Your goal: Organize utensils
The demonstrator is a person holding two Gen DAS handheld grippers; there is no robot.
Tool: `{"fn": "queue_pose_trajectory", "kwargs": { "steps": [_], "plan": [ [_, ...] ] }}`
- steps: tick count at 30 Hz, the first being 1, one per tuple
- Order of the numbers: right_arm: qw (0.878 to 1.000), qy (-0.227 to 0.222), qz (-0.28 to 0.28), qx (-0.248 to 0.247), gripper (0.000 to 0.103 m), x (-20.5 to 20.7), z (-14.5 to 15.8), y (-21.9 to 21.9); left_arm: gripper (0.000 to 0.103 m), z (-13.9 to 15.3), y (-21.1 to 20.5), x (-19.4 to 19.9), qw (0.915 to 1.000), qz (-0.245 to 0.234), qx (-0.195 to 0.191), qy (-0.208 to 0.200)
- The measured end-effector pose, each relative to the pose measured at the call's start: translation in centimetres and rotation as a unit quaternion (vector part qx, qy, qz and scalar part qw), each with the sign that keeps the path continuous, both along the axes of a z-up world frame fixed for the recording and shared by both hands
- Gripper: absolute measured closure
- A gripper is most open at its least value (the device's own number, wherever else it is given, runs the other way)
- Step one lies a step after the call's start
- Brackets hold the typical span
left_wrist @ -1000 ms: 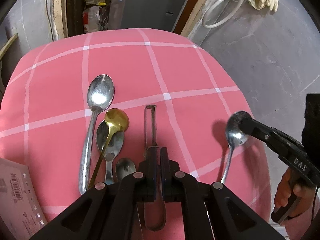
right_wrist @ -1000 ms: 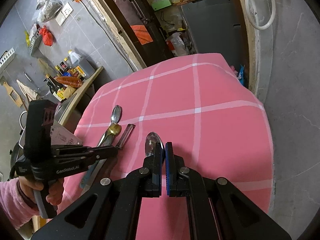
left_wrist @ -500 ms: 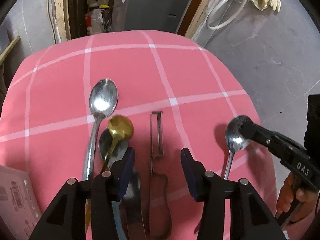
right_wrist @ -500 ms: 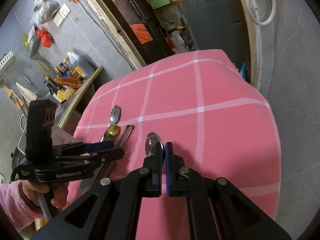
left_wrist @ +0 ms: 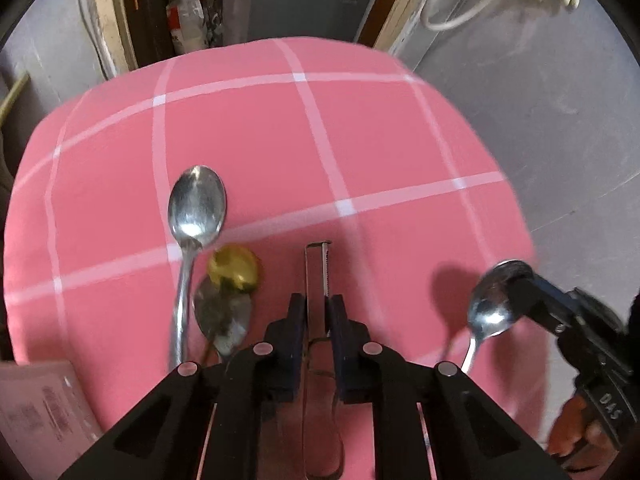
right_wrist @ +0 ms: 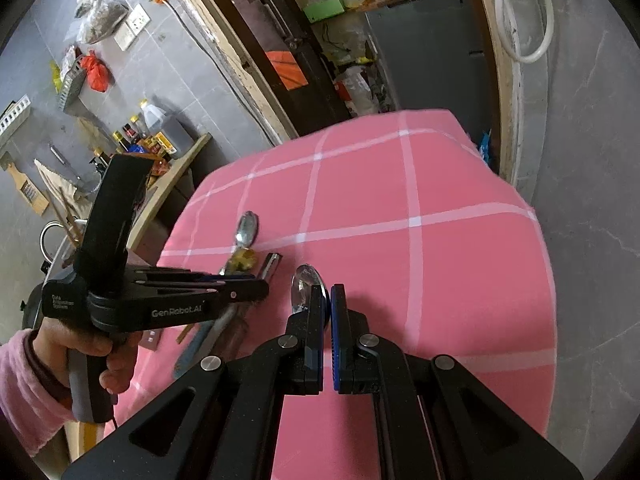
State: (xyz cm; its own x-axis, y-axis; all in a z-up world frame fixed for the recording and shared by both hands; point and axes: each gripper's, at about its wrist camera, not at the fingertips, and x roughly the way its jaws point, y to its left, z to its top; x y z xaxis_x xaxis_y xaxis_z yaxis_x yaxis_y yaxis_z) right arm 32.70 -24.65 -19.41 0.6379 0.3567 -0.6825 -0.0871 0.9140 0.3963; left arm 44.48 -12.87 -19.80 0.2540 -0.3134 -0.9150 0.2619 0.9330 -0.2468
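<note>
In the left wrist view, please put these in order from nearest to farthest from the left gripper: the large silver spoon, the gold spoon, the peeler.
1. The peeler, between the fingers of the left gripper.
2. The gold spoon, its bowl a little to the left on the pink cloth.
3. The large silver spoon, its bowl farther left and farther up.

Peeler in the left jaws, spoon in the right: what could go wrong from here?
1. The left gripper has just been closing around the peeler's thin blade frame; that narrow hold could let it pivot or slip.
2. The right gripper pinches its spoon by the bowl, so the hanging handle may swing.
3. The gold spoon overlaps another spoon close by; a sweep could scatter them.
</note>
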Motion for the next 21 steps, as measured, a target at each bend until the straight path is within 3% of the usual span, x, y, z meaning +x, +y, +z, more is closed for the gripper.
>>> {"fn": "queue_pose_trajectory", "kwargs": {
  "steps": [4,9,13,21],
  "plan": [
    [0.999,-0.033,-0.008,-0.012,0.1,-1.8,2.8,0.5,0.091,2.8,1.1,-2.9,0.9983,0.001,-0.032,-0.049],
    [0.996,-0.081,-0.023,-0.032,0.1,-4.2,7.5,1.5,0.091,7.7,3.2,-6.7,0.989,0.01,-0.062,-0.134],
    [0.991,-0.122,-0.029,-0.043,0.1,-5.6,11.7,2.5,0.091,12.5,6.0,-9.3,0.9761,0.034,-0.089,-0.195],
    [0.977,-0.204,-0.017,-0.051,0.1,-5.7,19.6,7.3,0.091,20.7,13.0,-12.1,0.947,0.101,-0.123,-0.279]
  ]
}}
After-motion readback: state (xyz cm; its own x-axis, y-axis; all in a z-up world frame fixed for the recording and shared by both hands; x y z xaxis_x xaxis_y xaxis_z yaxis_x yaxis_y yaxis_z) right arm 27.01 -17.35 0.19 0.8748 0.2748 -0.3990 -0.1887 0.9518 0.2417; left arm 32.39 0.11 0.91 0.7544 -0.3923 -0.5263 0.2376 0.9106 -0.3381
